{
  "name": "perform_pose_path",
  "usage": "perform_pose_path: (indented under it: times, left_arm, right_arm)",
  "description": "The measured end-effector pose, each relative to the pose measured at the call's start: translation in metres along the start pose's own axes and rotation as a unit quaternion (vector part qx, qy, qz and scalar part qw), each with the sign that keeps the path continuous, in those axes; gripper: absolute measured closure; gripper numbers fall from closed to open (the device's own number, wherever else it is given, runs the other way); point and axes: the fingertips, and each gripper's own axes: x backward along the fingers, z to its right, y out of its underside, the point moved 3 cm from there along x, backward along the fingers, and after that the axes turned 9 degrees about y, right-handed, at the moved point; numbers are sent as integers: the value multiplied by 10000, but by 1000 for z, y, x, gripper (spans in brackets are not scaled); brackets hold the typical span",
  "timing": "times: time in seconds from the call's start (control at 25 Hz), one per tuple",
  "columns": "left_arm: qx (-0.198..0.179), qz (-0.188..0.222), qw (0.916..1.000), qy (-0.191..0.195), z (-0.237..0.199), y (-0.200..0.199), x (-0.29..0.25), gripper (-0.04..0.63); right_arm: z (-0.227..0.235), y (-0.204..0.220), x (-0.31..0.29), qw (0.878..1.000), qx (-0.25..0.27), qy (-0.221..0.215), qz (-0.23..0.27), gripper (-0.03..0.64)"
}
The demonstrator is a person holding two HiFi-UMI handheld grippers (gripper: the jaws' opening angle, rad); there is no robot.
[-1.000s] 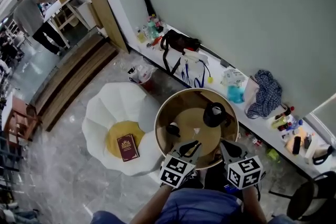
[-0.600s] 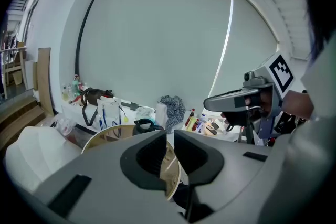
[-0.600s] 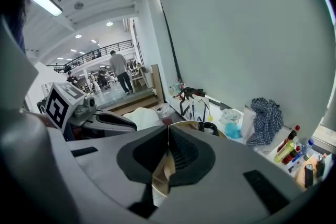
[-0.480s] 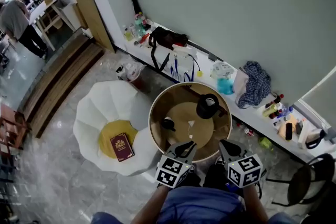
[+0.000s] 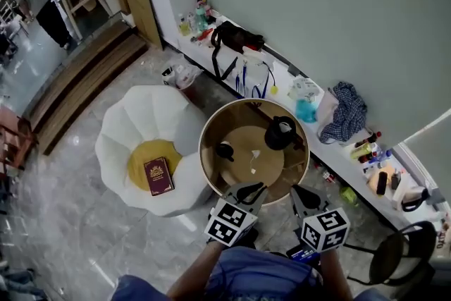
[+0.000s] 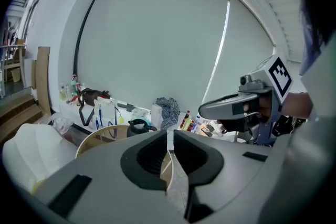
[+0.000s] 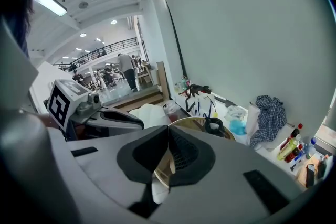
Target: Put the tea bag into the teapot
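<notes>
Tea bag [image 5: 255,154] is not yet held. The left gripper [image 5: 248,189], jaws a narrow slit apart and empty, and the right gripper [image 5: 296,192], jaws closed on nothing, hang at the round table's [image 5: 203,155] lower rim, probably poised to reach in. At mid-frame the bag lies small and pale, trailing a thin string, with the black teapot [image 5: 280,132] to its upper right.

One teapot [image 5: 280,133], one tea bag [image 5: 255,154], one book [image 5: 158,175], two grippers — left gripper [image 5: 259,187], right gripper [image 5: 294,189]

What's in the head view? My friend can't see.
A round table holds a black teapot and a white tea bag. The left gripper, jaws just narrowing, and the right gripper hover empty at its near edge.
</notes>
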Motion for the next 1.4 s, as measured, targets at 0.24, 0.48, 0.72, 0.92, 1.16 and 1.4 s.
perform_pose_path:
  times: [0.24,0.48,0.72,0.92,1.16,1.4]
  left_arm:
    - [-92,144,9997,-193,34,-3,12,546]
    - [57,122,9992,-368,84,14,16,546]
    - [135,175,9990,-380,144,30,23,546]
    - [-19,160,9988,-460,182,42,30,546]
    - [-149,240,9983,-519,230,59,41,546]
    - [-216,261,9982,-485,279,84,46,546]
  right_arm:
    - [9,30,41,9999,-154,17,73,598]
    - [16,61,87,9996,-206,-54,199,598]
    - [18,78,131,9988,-145,-165,434,598]
    - [17,102,164,9982,-115,-208,555,598]
    - [9,131,208,9972,-56,-218,719,598]
    - [0,161,246,9966,48,-262,783,598]
